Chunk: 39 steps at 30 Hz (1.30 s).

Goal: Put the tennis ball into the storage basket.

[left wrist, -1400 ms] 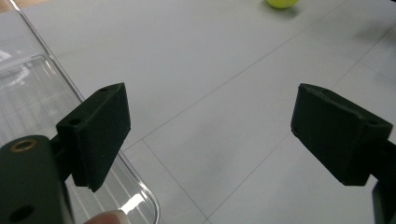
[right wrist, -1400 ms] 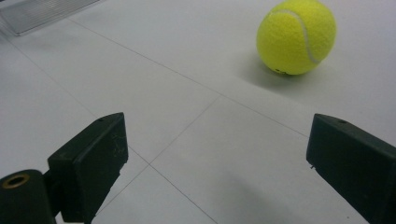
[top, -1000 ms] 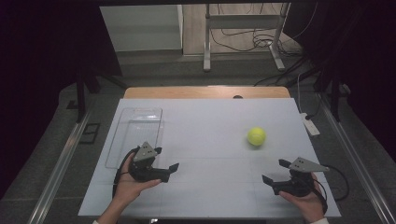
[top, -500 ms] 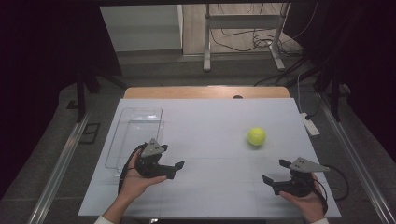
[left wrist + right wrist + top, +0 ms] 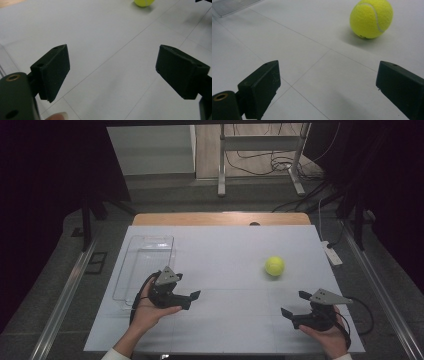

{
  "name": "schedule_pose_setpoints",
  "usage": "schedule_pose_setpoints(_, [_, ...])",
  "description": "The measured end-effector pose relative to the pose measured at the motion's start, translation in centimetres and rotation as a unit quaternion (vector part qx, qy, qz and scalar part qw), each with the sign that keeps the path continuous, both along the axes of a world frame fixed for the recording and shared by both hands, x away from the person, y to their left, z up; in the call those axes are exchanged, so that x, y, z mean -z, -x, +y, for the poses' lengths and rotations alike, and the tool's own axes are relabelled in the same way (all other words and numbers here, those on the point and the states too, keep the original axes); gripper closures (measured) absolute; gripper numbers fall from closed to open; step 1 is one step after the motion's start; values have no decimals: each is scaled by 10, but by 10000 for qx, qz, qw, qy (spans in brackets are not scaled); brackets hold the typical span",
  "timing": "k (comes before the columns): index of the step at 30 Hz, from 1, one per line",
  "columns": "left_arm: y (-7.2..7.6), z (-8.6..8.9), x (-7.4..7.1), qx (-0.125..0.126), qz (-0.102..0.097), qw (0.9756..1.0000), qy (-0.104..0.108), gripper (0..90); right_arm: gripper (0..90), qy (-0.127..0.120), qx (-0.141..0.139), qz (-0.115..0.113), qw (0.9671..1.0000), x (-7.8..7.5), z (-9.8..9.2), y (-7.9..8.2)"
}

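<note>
A yellow tennis ball [image 5: 274, 266] rests on the white table top [image 5: 225, 245], right of centre. My left gripper [image 5: 192, 299] hovers at the front left beside a clear plastic tray [image 5: 145, 262], jaws pointing right and open with nothing between them. In the left gripper view, the left gripper [image 5: 112, 55] faces bare table, with the ball [image 5: 143, 2] far off at the top edge. My right gripper [image 5: 294, 303] is at the front right, open and empty, jaws pointing left. In the right gripper view, the right gripper [image 5: 328, 66] has the ball [image 5: 371, 18] ahead and to the right, apart from the jaws.
The tray is empty, and its corner [image 5: 234, 5] appears at the top left of the right gripper view. A small white device [image 5: 332, 254] lies at the table's right edge. Behind the table are a metal stand [image 5: 260, 160] and floor cables.
My left gripper has edged slightly to the right and away from the front edge. The right gripper and the ball have stayed put.
</note>
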State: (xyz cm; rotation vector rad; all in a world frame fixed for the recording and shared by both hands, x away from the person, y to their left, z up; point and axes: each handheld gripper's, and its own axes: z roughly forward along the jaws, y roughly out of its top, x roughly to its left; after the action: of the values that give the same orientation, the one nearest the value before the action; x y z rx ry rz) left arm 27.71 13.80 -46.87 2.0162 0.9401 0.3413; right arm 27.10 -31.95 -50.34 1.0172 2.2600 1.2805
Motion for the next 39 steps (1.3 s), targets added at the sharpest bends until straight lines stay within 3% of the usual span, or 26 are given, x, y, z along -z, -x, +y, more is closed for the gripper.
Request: schedule_pose_setpoints(39, [-21, -31, -7, 227, 11, 9997, -116, 133, 61, 6, 1, -13, 10000, 1, 0, -1])
